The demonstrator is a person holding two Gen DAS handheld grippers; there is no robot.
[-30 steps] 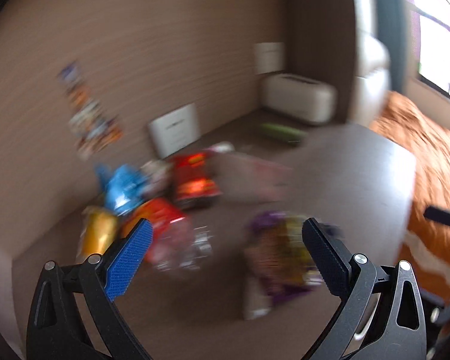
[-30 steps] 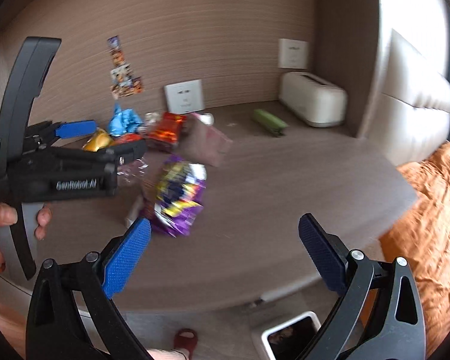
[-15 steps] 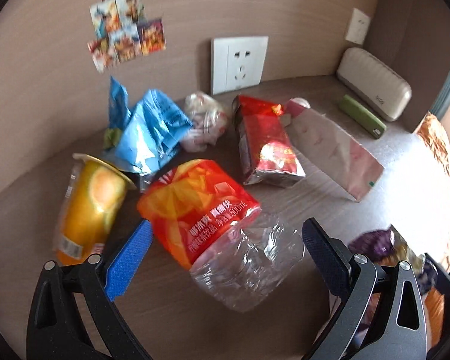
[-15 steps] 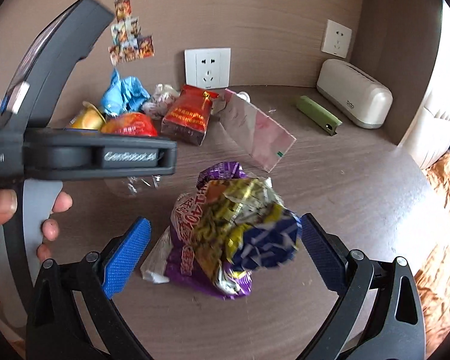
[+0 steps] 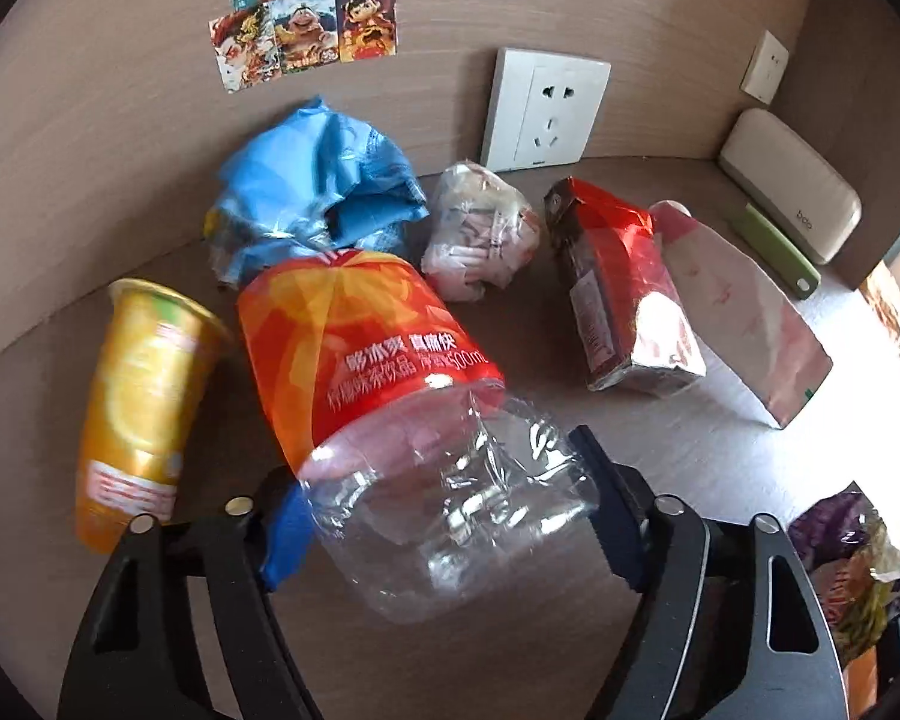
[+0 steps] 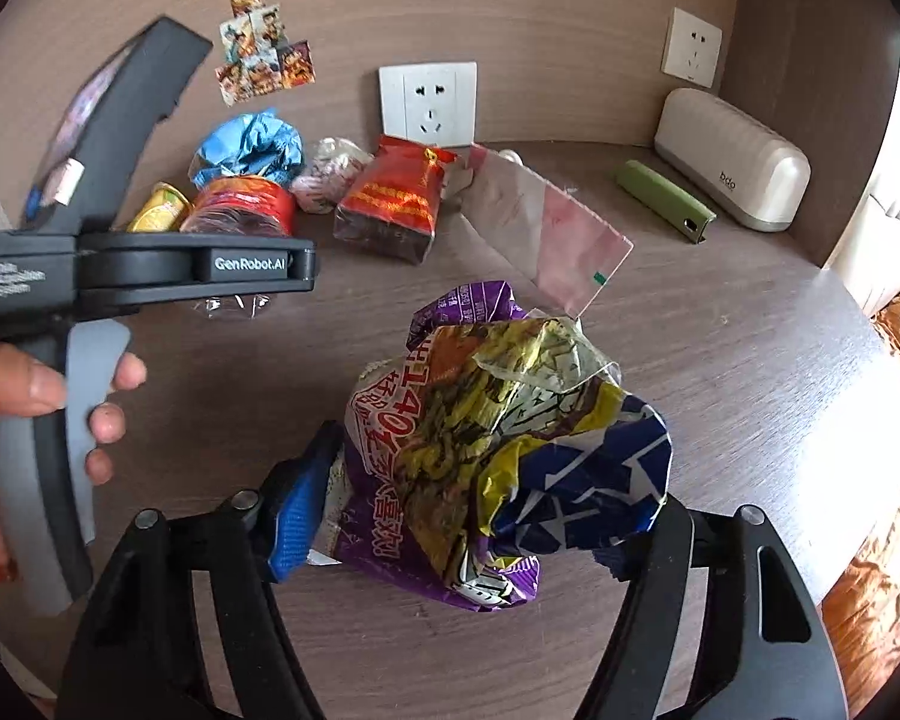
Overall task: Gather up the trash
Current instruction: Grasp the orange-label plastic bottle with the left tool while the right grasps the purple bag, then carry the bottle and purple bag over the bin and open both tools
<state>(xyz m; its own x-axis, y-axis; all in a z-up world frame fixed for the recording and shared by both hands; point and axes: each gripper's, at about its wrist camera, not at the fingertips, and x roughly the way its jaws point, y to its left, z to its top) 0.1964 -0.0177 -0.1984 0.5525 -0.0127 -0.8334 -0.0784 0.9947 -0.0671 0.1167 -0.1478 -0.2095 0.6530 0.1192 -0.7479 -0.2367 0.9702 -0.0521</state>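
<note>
Left gripper (image 5: 450,516): both blue-padded fingers (image 5: 285,534) pressed against the clear lower half of a crushed plastic bottle (image 5: 402,420), one on each side; clamped on it. Bottle lies on its side on the wooden desk (image 5: 720,480), orange label toward the wall.

Just left of the bottle: a yellow drink cup (image 5: 138,408), lying tilted, rim toward the wall. Behind the bottle, touching its label end: a crumpled blue wrapper (image 5: 318,198). Right of that, a small clear bag of pale pieces (image 5: 480,234). Further right a red foil packet (image 5: 618,294), with a pink-and-white pouch (image 5: 744,312) leaning against its far side.

Right gripper (image 6: 486,522): fingers closed in on a crumpled purple-and-yellow snack bag (image 6: 498,450), left pad (image 6: 297,516) against the bag's edge, right fingertip hidden behind the foil; gripped. Cannot tell whether the bag is lifted or resting on the desk.

In the right wrist view the person's left hand (image 6: 36,414) grasps the left gripper's handle, fingers on the grey trigger.

Back wall: white power socket (image 6: 429,102), cluster of cartoon stickers (image 5: 303,30). Far right corner: beige ribbed case (image 6: 732,159), green bar-shaped object (image 6: 666,201) just in front of it
</note>
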